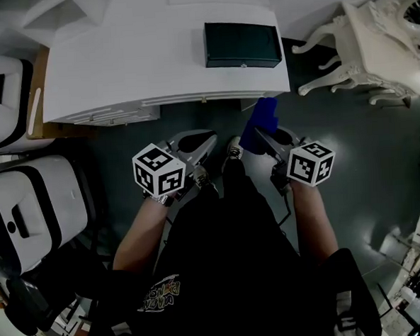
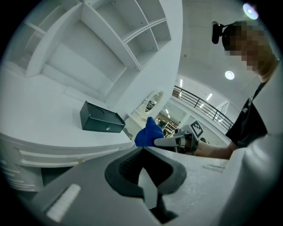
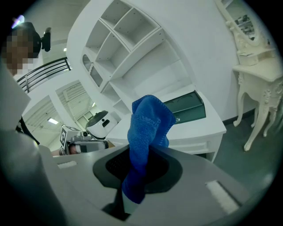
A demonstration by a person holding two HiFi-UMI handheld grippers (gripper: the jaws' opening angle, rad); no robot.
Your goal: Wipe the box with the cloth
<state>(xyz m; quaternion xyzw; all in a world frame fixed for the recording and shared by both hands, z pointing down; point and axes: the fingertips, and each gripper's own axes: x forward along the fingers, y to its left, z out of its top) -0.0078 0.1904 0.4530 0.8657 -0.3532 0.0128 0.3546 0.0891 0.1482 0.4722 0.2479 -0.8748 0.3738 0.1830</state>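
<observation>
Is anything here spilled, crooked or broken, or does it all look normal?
Nothing stands out. The dark box sits flat and closed on the white desk, square to its edge. The blue cloth is pinched in the right tool, short of the desk; the left tool is shut and empty.

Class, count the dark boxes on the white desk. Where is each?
1: the dark box lies on the white desk, toward its right end. None seems hidden.

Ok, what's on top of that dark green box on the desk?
Nothing: the box top is bare. The blue cloth is held in the right gripper, short of the desk. The box is shut, so its inside is hidden.
</observation>
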